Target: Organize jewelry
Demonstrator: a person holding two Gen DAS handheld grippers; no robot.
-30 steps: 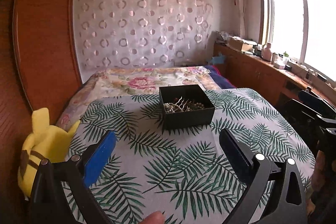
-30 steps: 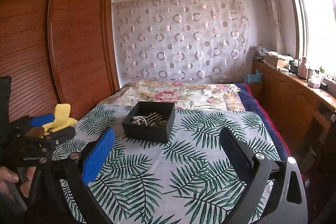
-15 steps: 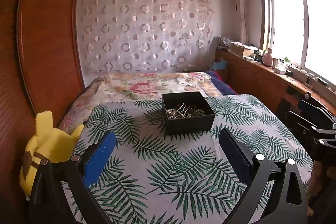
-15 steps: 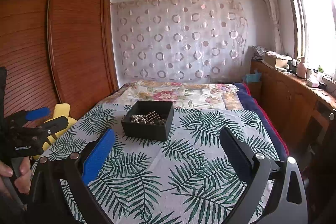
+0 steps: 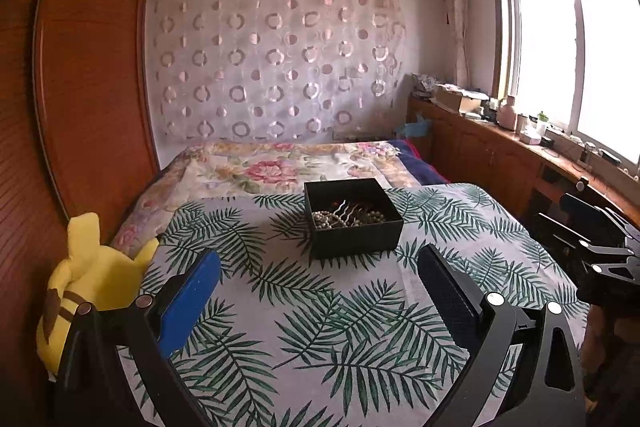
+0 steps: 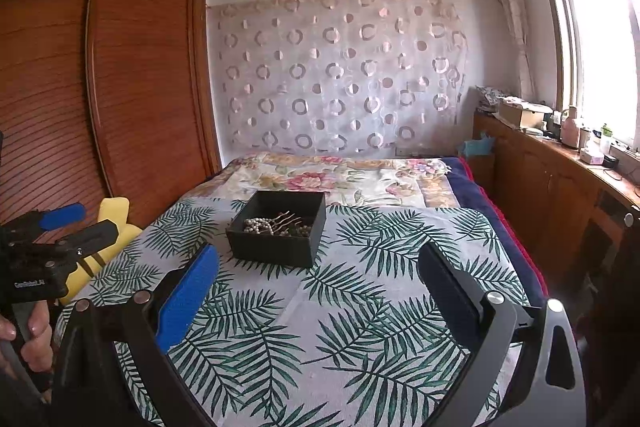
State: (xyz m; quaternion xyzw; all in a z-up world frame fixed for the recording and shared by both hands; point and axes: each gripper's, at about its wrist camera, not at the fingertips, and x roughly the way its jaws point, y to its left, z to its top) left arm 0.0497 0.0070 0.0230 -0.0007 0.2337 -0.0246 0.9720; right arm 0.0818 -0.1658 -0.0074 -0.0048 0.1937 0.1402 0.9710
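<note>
The left tool [image 5: 318, 281] hangs above the near part of a tabletop covered in a white cloth printed with green palm fronds [image 5: 320, 311], its two fingers spread wide with nothing between them; one finger carries a blue pad [image 5: 188, 303], the other a dark pad [image 5: 448, 291]. Straight ahead of it, past the fingertips and well apart from them, sits a square black open-topped box [image 5: 354, 233] on the cloth. Inside the box lie a string of pale pearl-like beads [image 5: 322, 221] and a silver-pronged hair comb [image 5: 346, 211], tangled with other small dark pieces too small to tell apart. To the left of this tool, off the tabletop's edge, a yellow plush toy with pointed ears [image 5: 86, 291] leans by a reddish wooden wardrobe [image 5: 92, 67].

The right tool [image 6: 318, 281] is likewise held over the near part of the leaf-print cloth [image 6: 360, 307], fingers spread wide and holding nothing. The black box [image 6: 280, 247] lies ahead and slightly left of it, near the blue-padded fingertip [image 6: 188, 299] but not touching it. From this view the beads [image 6: 258, 226] rest toward the box's left side and the comb [image 6: 286, 218] beside them. At the far left the other tool [image 6: 60, 227] shows, gripped by a hand [image 6: 24, 335], with the yellow plush [image 6: 114, 223] behind it.

Beyond the tabletop is a bed with a floral cover [image 6: 340, 179].
</note>
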